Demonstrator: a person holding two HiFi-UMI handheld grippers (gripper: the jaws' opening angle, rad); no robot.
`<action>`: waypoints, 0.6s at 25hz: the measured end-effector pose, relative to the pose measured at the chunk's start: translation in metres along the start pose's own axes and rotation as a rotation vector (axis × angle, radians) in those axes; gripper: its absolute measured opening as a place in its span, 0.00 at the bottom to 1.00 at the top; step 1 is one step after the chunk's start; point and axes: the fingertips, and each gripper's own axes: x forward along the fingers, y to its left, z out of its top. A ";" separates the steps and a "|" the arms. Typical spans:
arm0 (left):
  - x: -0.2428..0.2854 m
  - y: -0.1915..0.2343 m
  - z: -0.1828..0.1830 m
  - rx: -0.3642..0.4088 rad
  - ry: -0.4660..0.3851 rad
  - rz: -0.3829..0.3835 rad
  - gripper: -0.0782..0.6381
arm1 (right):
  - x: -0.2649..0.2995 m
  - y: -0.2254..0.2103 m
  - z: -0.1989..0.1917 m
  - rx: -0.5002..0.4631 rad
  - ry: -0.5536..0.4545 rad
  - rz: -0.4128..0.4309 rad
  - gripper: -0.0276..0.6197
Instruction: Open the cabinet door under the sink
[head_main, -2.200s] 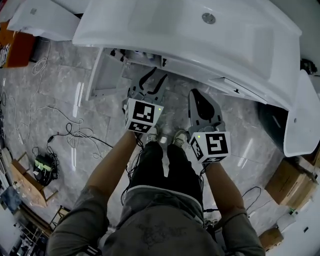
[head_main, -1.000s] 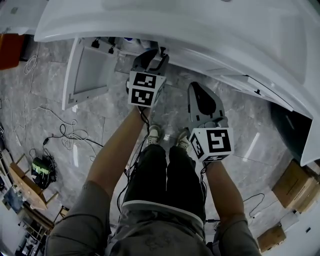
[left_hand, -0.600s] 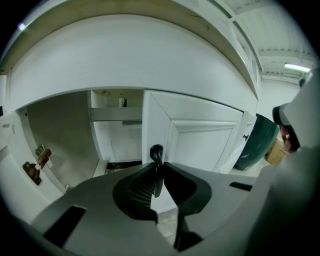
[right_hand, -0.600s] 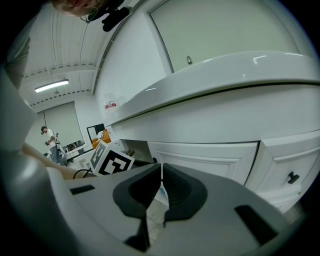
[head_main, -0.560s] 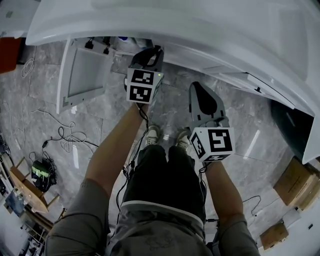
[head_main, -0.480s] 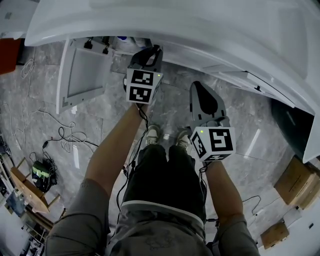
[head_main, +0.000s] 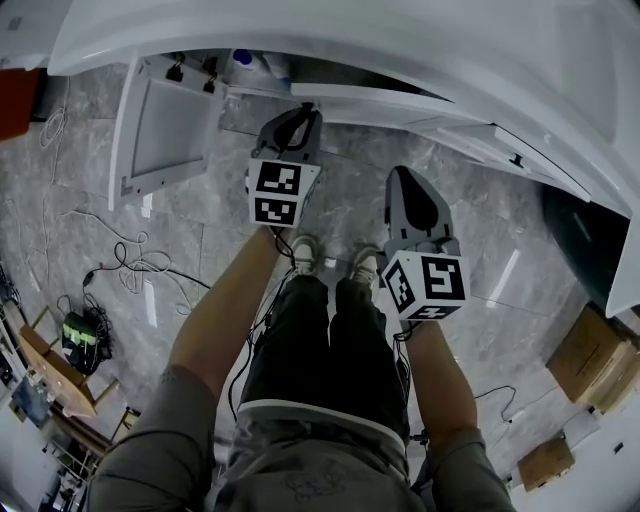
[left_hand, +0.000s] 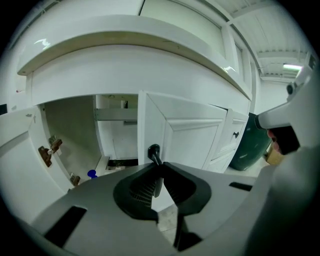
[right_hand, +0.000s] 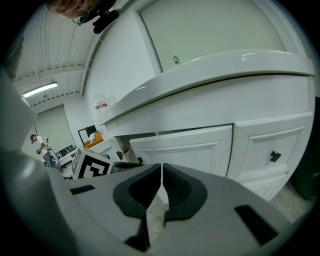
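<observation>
Under the white sink counter (head_main: 400, 40) the left cabinet door (head_main: 165, 125) stands swung wide. The door beside it (left_hand: 190, 135) is ajar, its edge (head_main: 370, 98) out from the cabinet front. That door's black knob (left_hand: 153, 150) sits between the tips of my left gripper (left_hand: 159, 167), whose jaws are closing and pressing on the knob's stem. In the head view the left gripper (head_main: 305, 112) reaches up to that door's edge. My right gripper (head_main: 415, 200) hangs lower and to the right, off the cabinet, shut with nothing in it (right_hand: 161, 172).
Inside the cabinet a blue-capped item (left_hand: 91, 174) stands on the floor. A drawer with a black knob (right_hand: 274, 156) lies right of the doors. A dark green bin (head_main: 575, 240) and cardboard boxes (head_main: 600, 350) stand at right. Cables (head_main: 140, 265) trail on the marble floor at left.
The left gripper's jaws, open a second ago, have shut on the knob and drawn back toward me, and the door has come out a little. The right gripper has shifted slightly down.
</observation>
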 end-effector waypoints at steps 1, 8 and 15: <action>-0.004 -0.003 -0.002 -0.009 0.002 0.011 0.18 | -0.005 -0.001 -0.005 0.011 0.005 -0.008 0.09; -0.035 -0.032 -0.019 -0.066 0.009 0.077 0.18 | -0.044 0.002 -0.037 0.032 0.061 -0.023 0.09; -0.067 -0.073 -0.045 -0.094 0.010 0.109 0.17 | -0.081 -0.007 -0.055 0.024 0.080 -0.041 0.09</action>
